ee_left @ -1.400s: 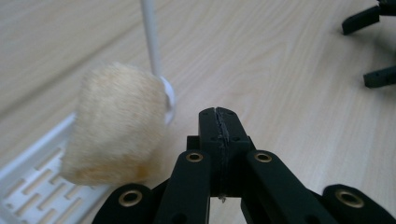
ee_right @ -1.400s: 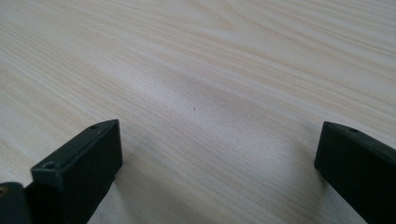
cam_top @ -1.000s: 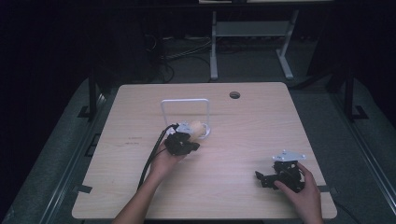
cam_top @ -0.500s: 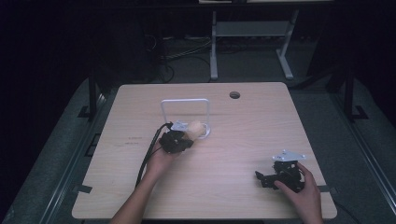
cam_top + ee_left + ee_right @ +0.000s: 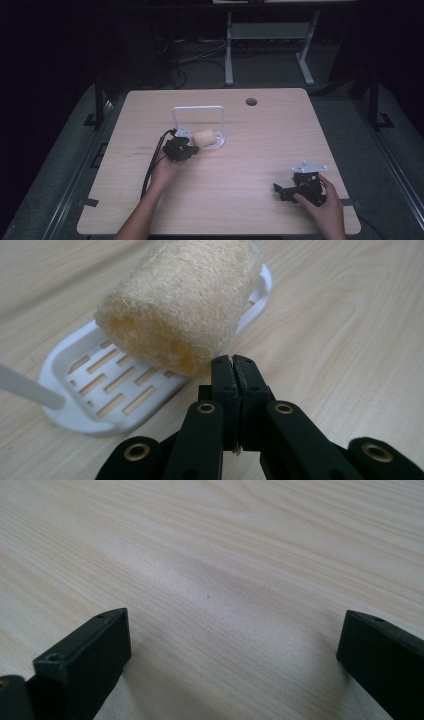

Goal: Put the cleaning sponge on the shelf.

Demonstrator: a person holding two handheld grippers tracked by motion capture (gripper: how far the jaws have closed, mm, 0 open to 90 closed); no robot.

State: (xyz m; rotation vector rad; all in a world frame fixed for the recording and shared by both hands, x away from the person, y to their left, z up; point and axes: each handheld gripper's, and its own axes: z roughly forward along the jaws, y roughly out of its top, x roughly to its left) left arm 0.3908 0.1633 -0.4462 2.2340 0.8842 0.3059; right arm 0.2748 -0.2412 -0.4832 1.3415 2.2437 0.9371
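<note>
At a pale wooden desk (image 5: 240,165), a person's left gripper (image 5: 233,371), its fingers clenched together on nothing, noses up against the near end of a tan, fibrous loofah cylinder (image 5: 185,300) that lies on its side across a white slotted plastic soap tray (image 5: 95,385). From above, the loofah (image 5: 203,138) sits at the foot of the tray's upright white wire frame (image 5: 198,120), with the left gripper (image 5: 186,148) touching or just short of it on the person's side. The step looks to be a nudge or reseating of the loofah on the tray; done well, it calls for a low, gentle push along the roll's axis, since the light roll could tumble off the shallow rim or drag the tray with it. The tray holds the loofah alone; its near slots are bare. Well apart, by the desk's right front edge, the right gripper (image 5: 290,190) rests with its fingers released wide over bare wood (image 5: 220,595).
</note>
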